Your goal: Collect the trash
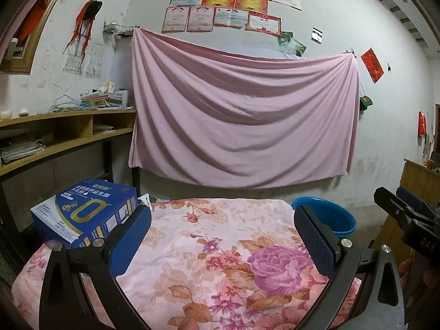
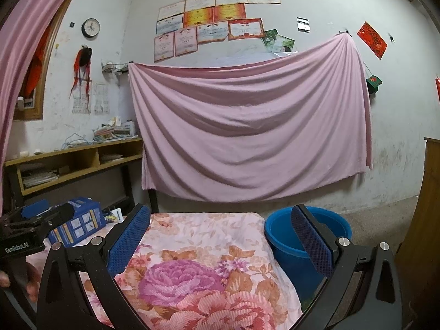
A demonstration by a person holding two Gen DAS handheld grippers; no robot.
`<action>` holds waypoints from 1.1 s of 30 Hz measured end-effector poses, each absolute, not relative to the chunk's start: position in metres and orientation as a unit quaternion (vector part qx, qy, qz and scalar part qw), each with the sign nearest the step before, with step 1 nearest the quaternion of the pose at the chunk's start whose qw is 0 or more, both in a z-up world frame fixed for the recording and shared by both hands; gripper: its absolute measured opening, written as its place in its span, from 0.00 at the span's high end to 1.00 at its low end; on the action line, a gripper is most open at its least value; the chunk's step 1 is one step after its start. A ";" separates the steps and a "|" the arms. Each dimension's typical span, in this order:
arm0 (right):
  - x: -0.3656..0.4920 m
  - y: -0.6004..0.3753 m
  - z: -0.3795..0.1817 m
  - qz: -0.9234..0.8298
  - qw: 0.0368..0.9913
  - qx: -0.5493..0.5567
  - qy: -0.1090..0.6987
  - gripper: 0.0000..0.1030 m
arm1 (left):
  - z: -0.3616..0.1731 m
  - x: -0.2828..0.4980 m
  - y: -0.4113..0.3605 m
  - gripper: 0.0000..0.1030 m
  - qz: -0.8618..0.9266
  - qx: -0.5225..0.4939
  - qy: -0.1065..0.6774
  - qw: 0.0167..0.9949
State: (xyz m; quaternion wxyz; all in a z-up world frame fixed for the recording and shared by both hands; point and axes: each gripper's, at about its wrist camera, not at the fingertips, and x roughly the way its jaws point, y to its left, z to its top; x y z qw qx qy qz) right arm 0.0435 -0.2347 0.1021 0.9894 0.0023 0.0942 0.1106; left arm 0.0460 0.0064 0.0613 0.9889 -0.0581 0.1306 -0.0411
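two grippers hang over the floral cloth (image 1: 220, 247), both with fingers spread wide and nothing between the blue pads. the left gripper (image 1: 222, 236) frames bare cloth; its left finger (image 1: 129, 242) overlaps the blue carton (image 1: 85, 214) lying on the cloth's left edge. the right gripper (image 2: 220, 236) also frames the cloth, but its right finger (image 2: 313, 242) stands in front of the blue bucket (image 2: 305, 236), which sits on the floor just right of the cloth.

the left view shows the carton's printed front large and only the bucket's rim past the cloth's far right corner; the right view shows the bucket's inner wall, while the carton is small and partly hidden behind the other gripper. beyond the cloth, a pink sheet (image 1: 242, 115) hangs on the wall under rows of certificates (image 1: 225, 5), with a wooden shelf (image 1: 66, 132) to the sheet's left.
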 end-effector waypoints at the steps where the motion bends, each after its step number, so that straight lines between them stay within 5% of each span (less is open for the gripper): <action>1: 0.043 -0.234 0.102 0.111 0.989 0.003 0.094 0.00 | 0.061 0.046 0.006 0.01 -0.041 -0.058 0.131 0.989; 33: 0.044 -0.234 0.100 0.113 0.989 0.004 0.097 0.00 | 0.060 0.046 0.008 0.01 -0.042 -0.059 0.131 0.989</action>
